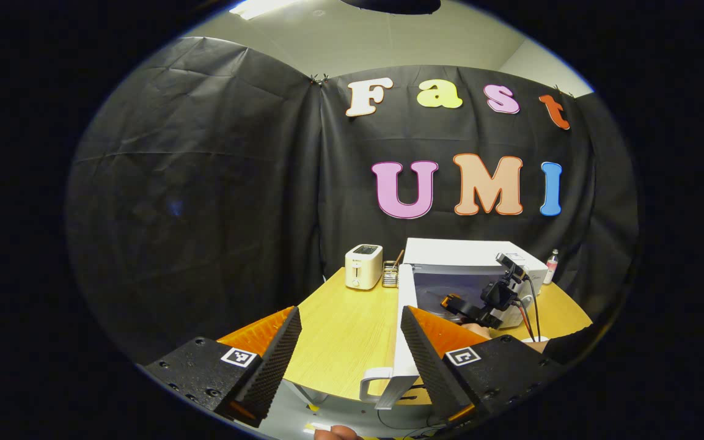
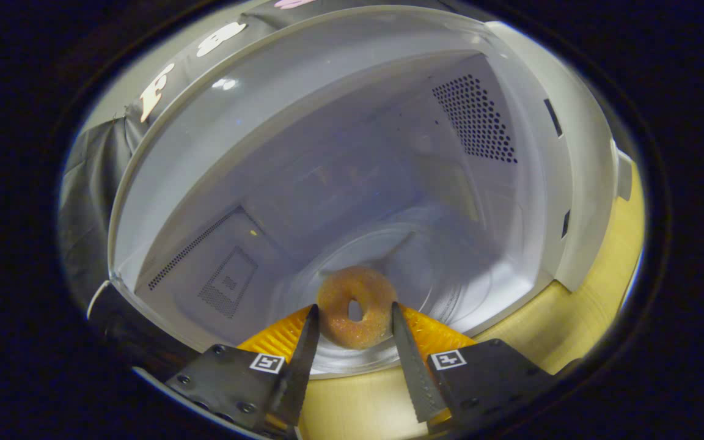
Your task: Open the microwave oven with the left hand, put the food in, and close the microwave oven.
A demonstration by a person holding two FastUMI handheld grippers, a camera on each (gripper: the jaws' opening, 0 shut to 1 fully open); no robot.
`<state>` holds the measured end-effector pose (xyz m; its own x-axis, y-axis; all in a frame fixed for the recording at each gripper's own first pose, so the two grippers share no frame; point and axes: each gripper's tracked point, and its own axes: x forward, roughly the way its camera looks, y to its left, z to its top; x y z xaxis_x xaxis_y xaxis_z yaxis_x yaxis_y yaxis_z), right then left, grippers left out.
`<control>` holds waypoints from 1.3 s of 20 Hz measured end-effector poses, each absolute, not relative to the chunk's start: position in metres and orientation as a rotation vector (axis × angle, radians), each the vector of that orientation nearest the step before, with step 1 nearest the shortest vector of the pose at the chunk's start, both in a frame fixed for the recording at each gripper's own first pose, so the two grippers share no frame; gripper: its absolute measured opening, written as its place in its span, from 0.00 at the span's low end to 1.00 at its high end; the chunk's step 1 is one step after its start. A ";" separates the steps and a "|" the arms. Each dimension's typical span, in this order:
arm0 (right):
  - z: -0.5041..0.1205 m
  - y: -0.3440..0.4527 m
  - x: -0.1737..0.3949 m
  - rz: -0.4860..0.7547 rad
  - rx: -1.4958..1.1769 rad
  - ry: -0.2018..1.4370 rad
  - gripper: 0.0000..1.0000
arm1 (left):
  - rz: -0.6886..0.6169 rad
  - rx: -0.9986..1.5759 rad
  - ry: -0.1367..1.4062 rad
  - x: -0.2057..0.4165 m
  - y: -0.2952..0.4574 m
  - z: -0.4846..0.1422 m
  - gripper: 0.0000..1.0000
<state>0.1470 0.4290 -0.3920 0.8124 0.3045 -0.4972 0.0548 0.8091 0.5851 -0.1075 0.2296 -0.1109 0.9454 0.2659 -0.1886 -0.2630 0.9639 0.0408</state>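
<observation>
1. The food is a sugared doughnut (image 2: 355, 305). It sits between the two fingers of the right gripper (image 2: 352, 318), which press on its two sides, so this gripper is narrowed on it and holds it.
2. Just ahead of the right gripper's tips and below the doughnut lies the glass turntable (image 2: 450, 287) of the microwave oven (image 2: 547, 201). I judge the doughnut is carried low over the front rim so that it can be set down flat on the glass. I cannot tell if it touches the glass already.
3. The cavity walls stand around and beyond the fingers, with the vent holes (image 2: 477, 119) up and to the right. The gripper comes in through the middle of the opening, apart from the walls.
4. In the left gripper view, the left gripper (image 1: 351, 342) is spread wide and holds nothing. The oven door (image 1: 402, 330) stands open just ahead of its right finger, with the handle (image 1: 371, 384) close by. Probably it waits there to push the door shut.
5. Farther ahead are the wooden table (image 1: 346, 330), a toaster (image 1: 363, 266) and a small bottle (image 1: 551, 266) beside the oven.
</observation>
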 end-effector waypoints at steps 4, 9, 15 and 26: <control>-0.398 0.426 0.150 0.128 0.507 0.601 0.67 | 0.280 0.030 0.195 -0.109 0.227 -0.107 0.96; -0.392 0.428 0.143 0.163 0.425 0.579 0.87 | 0.271 0.036 0.203 -0.112 0.220 -0.108 0.97; -0.355 0.409 0.111 0.279 0.238 0.452 0.87 | 0.233 0.069 0.198 -0.109 0.208 -0.100 0.96; -0.197 0.334 0.041 0.454 0.100 0.213 0.87 | 0.245 0.126 0.191 -0.114 0.247 -0.122 0.92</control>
<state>0.0409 0.3340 -0.1965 0.8770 0.4448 -0.1817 -0.4240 0.8944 0.1426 -0.1139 0.2470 -0.1220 0.9521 0.2526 -0.1722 -0.2288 0.9624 0.1466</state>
